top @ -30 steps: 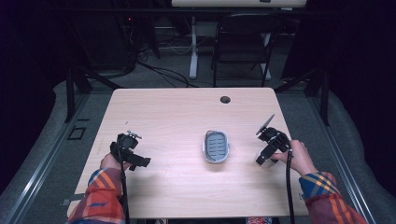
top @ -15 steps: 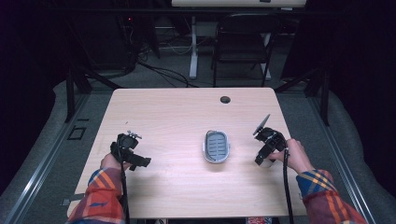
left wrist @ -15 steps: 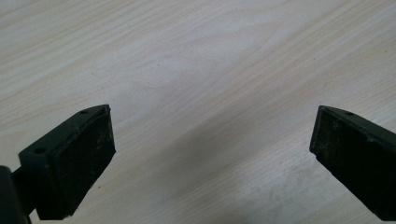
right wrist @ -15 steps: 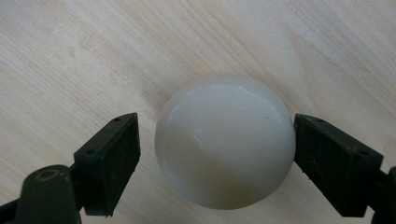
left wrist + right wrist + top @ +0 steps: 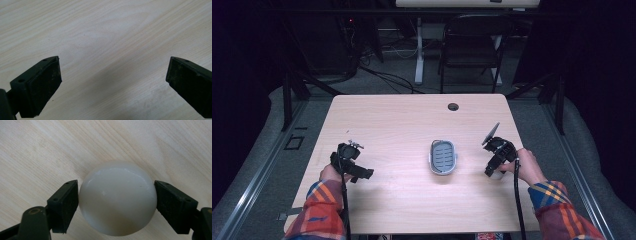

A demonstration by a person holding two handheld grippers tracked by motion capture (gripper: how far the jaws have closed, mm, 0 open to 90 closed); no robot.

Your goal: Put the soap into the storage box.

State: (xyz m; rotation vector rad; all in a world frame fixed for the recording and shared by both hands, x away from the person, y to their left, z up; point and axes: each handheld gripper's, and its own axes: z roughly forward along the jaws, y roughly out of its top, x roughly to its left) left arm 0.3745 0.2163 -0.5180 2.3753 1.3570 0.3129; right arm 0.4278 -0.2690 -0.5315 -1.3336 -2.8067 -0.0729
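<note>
Right gripper (image 5: 116,202) jaws clamped on white ball (image 5: 117,198); left gripper (image 5: 113,82) jaws wide over table (image 5: 105,30)

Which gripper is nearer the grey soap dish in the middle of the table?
Right. The right gripper sits just right of the soap dish, clamped on a white ball; the left gripper is farther off to its left.
</note>
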